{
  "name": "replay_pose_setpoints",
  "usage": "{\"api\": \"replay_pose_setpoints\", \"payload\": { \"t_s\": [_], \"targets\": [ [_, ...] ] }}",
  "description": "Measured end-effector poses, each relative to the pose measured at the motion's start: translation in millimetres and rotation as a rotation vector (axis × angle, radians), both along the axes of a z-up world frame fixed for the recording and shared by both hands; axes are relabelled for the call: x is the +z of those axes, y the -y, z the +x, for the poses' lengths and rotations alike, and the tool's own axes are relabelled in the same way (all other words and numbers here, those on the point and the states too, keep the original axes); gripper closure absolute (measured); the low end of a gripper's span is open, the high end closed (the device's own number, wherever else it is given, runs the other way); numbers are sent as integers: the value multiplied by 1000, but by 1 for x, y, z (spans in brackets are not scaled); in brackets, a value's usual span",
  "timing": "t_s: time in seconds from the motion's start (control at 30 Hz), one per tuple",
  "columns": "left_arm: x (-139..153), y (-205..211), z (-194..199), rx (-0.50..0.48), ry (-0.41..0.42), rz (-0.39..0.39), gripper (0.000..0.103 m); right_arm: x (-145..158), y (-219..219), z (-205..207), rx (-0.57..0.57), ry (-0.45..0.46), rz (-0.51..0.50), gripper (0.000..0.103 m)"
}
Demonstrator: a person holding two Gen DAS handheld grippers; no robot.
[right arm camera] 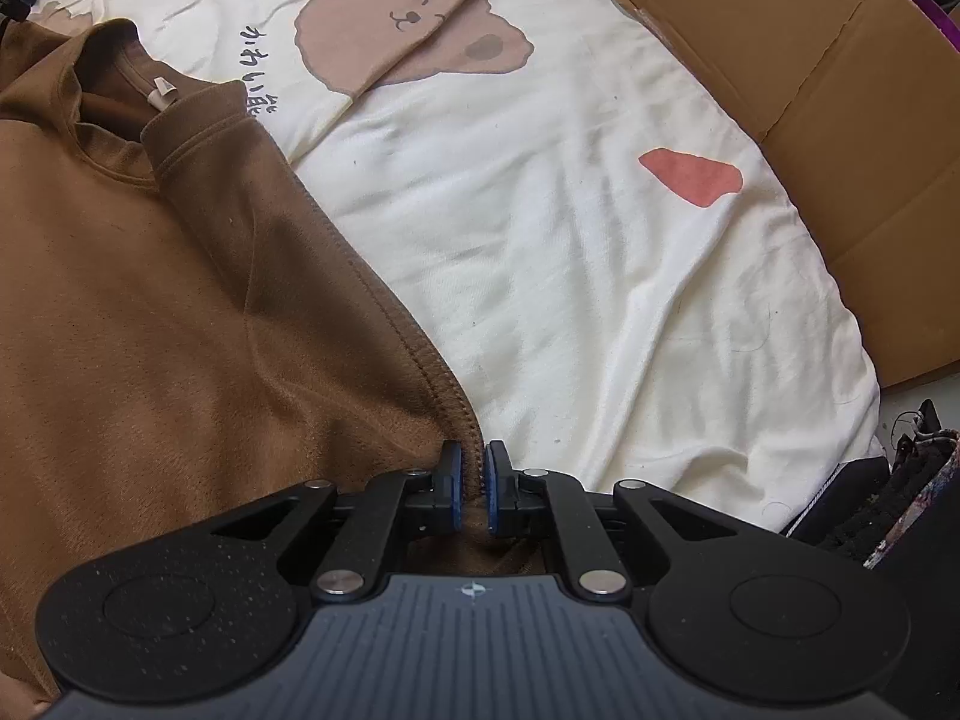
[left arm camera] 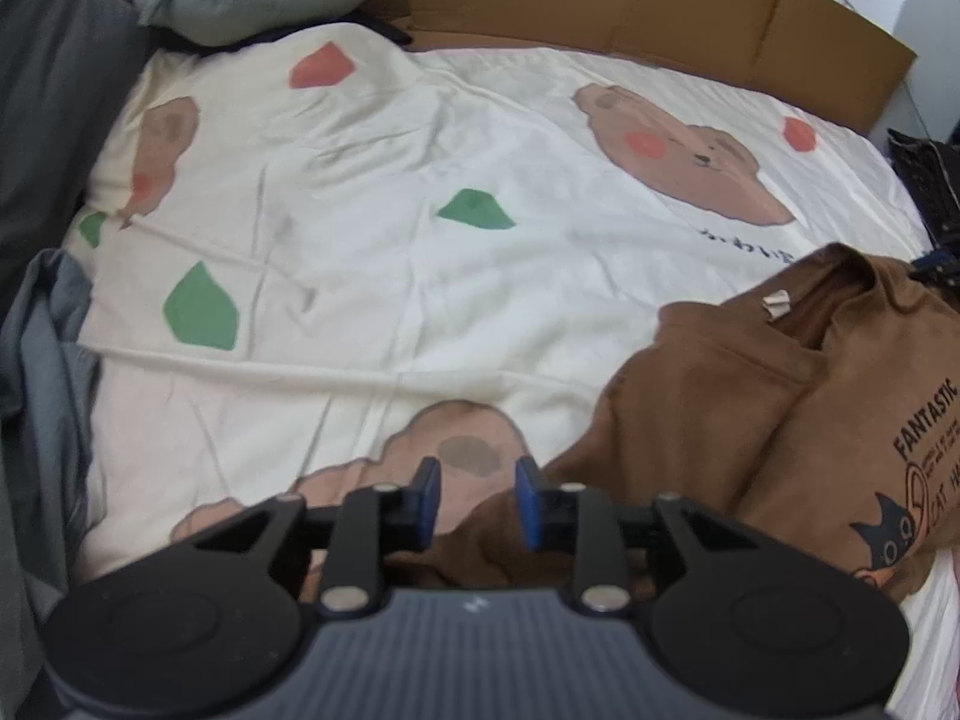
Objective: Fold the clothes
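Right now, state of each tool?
Left tool: open, holding nothing, over the brown shirt.
Right tool: shut on the brown shirt's hem.

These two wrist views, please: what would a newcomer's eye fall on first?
First, the brown sweatshirt heaped on the cream bear-print sheet, its stitched edge pinched in the right gripper. Then the left gripper, open above a brown fold, and the cardboard along the bed's far side.
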State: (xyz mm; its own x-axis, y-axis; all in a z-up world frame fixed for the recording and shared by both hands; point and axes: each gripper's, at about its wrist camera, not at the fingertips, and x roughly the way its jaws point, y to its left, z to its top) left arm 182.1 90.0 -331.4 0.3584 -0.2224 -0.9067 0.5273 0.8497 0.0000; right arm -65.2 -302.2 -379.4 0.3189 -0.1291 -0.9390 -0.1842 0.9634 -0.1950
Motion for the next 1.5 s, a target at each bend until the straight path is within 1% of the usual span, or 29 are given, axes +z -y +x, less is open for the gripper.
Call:
{"api": "replay_pose_setpoints", "payload": {
  "t_s": [0.13, 0.23, 0.4, 0.5, 0.57, 0.73, 0.93, 0.97, 1.13, 1.37, 1.5],
  "targets": [
    [-12, 2, -2, -15, -18, 20, 74, -1, 0, -1, 1, 4, -3, 96],
    [-22, -1, -7, -20, -24, 69, 73, -1, 1, -1, -2, 7, 1, 96],
    [-38, -8, -10, 21, -60, 80, 72, -3, 2, 0, -6, 10, 4, 95],
    [-43, -8, -15, 26, -51, 89, 70, -4, 3, 0, -5, 11, 4, 95],
    [-41, -6, -17, 16, -49, 104, 69, -4, 4, 1, -4, 11, 5, 95],
    [-19, 0, -17, -89, -24, 132, 68, -5, 3, 0, -9, 11, 8, 95],
    [8, 3, -3, -198, -14, 141, 68, -5, 5, 0, -4, 14, 10, 95],
    [9, 3, -1, -218, -15, 150, 68, -5, 5, 0, -5, 14, 11, 95],
    [-2, 8, 4, -318, -40, 198, 69, -5, 6, -1, -2, 16, 16, 95],
    [-17, 10, 11, -387, -71, 240, 81, -5, 7, -1, -1, 12, 21, 95],
    [-27, 13, 14, -410, -94, 249, 84, -5, 8, -1, -3, 14, 23, 95]
  ]
}}
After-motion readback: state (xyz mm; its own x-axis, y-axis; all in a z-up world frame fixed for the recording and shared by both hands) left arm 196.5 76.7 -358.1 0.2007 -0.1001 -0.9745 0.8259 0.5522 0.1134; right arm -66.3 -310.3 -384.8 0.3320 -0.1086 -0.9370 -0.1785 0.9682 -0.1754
